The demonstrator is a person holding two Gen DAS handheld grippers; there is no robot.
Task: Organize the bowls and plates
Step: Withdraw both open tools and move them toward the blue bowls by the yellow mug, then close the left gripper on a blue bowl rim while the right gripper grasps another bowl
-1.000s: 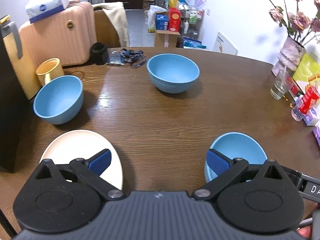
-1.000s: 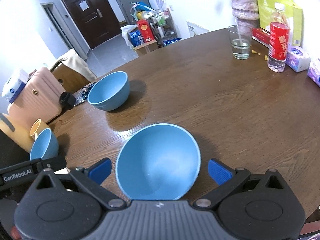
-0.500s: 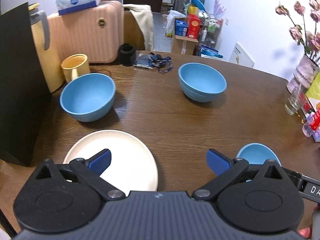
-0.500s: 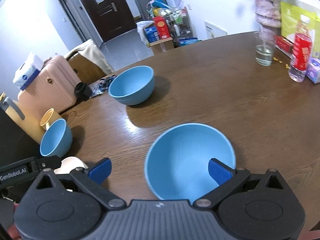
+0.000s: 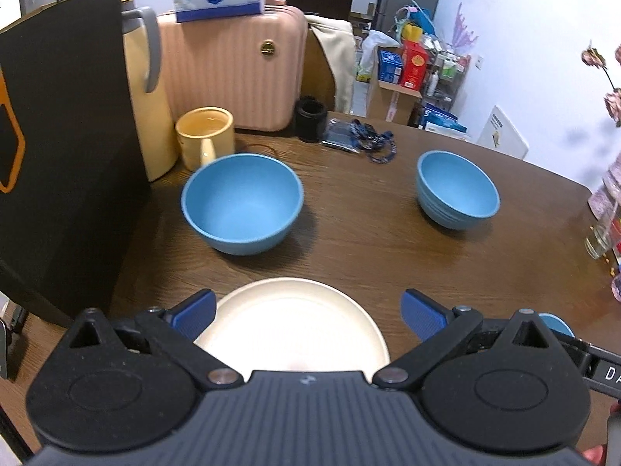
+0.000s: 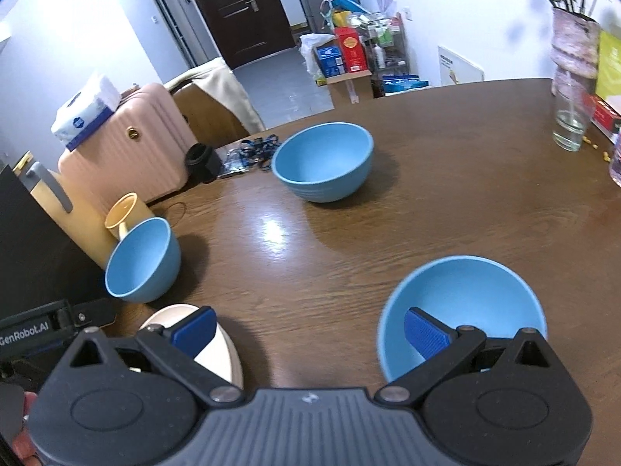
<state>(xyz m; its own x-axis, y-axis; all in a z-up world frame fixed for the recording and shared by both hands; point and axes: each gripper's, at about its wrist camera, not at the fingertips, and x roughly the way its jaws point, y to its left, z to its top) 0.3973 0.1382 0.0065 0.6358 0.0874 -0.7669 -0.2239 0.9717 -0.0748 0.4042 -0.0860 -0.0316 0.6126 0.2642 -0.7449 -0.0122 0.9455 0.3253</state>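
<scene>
A cream plate (image 5: 291,322) lies on the wooden table straight under my left gripper (image 5: 306,316), which stands open above it with nothing held. Beyond it sit a blue bowl (image 5: 242,204) at the left and another blue bowl (image 5: 458,190) at the right. In the right wrist view a third blue bowl (image 6: 462,306) lies low at the right, and my open right gripper (image 6: 308,330) has its right fingertip (image 6: 425,332) over the bowl's inside. The plate's edge (image 6: 225,353) shows by the left fingertip. The left bowl (image 6: 141,266) and far bowl (image 6: 324,161) stand farther back.
A black box (image 5: 66,147), a yellow jug (image 5: 149,89), a yellow mug (image 5: 205,136) and a pink suitcase (image 5: 233,66) crowd the table's left back. A lanyard (image 5: 365,139) lies mid-back. A glass (image 6: 570,126), a vase (image 6: 574,46) and packets stand at the right edge.
Both grippers have swung left. The plate has come from the left to between my left fingers, and the near bowl has slid from between my right fingers to under the right finger.
</scene>
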